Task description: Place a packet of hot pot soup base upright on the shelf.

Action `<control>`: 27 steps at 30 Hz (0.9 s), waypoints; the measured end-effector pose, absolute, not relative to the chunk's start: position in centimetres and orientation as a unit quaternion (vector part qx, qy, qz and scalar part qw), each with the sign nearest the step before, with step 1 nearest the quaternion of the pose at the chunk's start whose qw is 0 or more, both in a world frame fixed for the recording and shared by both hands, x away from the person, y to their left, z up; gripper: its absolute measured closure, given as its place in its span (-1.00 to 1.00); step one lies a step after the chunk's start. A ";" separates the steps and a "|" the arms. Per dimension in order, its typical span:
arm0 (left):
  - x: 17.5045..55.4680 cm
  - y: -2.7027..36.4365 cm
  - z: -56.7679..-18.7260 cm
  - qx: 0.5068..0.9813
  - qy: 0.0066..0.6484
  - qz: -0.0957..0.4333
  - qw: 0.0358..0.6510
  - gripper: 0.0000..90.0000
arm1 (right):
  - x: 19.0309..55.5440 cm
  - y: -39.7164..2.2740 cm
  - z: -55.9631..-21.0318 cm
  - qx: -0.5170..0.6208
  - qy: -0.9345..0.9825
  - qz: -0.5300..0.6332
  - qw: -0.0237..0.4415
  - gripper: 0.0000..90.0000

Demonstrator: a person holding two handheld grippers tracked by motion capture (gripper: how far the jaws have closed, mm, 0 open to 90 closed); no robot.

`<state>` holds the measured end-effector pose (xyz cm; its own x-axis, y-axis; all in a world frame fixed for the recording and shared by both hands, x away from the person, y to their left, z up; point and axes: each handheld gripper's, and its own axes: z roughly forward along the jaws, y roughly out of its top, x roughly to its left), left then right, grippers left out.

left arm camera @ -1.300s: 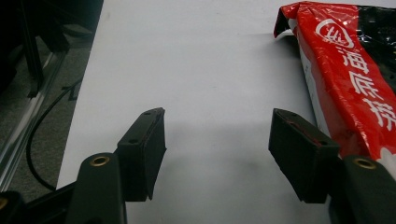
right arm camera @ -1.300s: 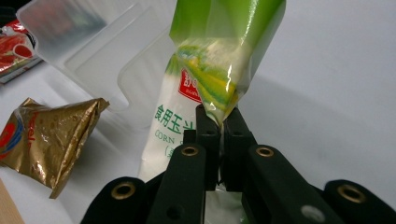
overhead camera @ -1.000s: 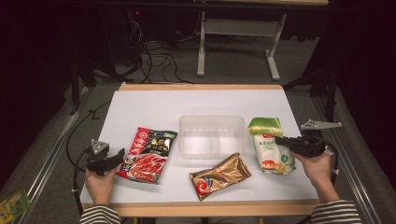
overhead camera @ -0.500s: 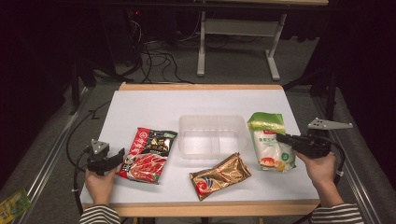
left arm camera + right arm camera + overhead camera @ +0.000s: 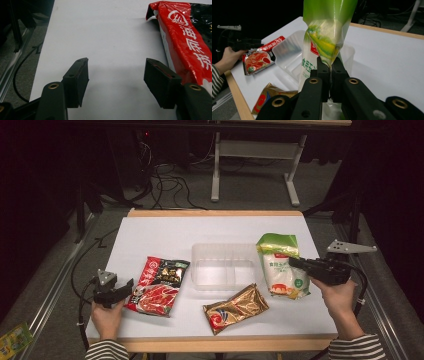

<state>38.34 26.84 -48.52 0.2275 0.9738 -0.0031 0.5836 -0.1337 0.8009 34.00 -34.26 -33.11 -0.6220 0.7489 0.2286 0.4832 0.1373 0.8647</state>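
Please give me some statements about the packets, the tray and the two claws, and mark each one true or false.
1. The right claw is shut on the green and white bag. True.
2. The left claw grips the red packet. False: it is open, with the packet beside it.
3. The clear plastic tray holds the gold packet. False: that packet lies on the table in front of the tray.
4. The red packet lies left of the tray. True.

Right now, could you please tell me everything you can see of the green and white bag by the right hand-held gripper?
The green and white bag is a glossy plastic pouch, green at its top and white below with printed characters and a small red label. It sits at the right side of the white table, beside the clear plastic tray. The right hand-held gripper is shut on it, pinching and creasing the film.
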 end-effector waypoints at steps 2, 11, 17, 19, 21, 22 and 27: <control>38.3 26.8 -48.5 0.700 0.556 0.277 0.352 -0.18 | 34.1 -33.8 -32.8 0.411 0.744 0.512 0.129 0.99; 38.3 26.8 -48.5 0.701 0.555 0.278 0.351 -0.18 | 35.2 -31.6 -31.7 0.396 0.750 0.514 0.128 0.99; 38.3 26.8 -48.5 0.702 0.554 0.278 0.352 -0.17 | 36.1 -30.0 -31.2 0.394 0.754 0.510 0.128 0.99; 38.3 26.8 -48.5 0.701 0.554 0.277 0.352 -0.17 | 36.4 -29.5 -31.0 0.392 0.755 0.509 0.130 0.99; 38.3 26.8 -48.5 0.702 0.554 0.277 0.352 -0.17 | 36.7 -29.0 -30.9 0.393 0.757 0.506 0.130 0.99; 38.3 26.8 -48.5 0.702 0.554 0.277 0.352 -0.18 | 37.0 -28.7 -30.9 0.394 0.757 0.504 0.129 0.99; 38.3 26.8 -48.5 0.701 0.554 0.276 0.353 -0.17 | 38.0 -27.4 -30.9 0.400 0.756 0.502 0.126 0.99</control>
<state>38.33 26.83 -48.51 0.2329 0.9725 -0.0034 0.5825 -0.1367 0.8013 38.05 -27.38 -30.94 -0.6475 0.7322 0.2112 0.4792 0.1758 0.8599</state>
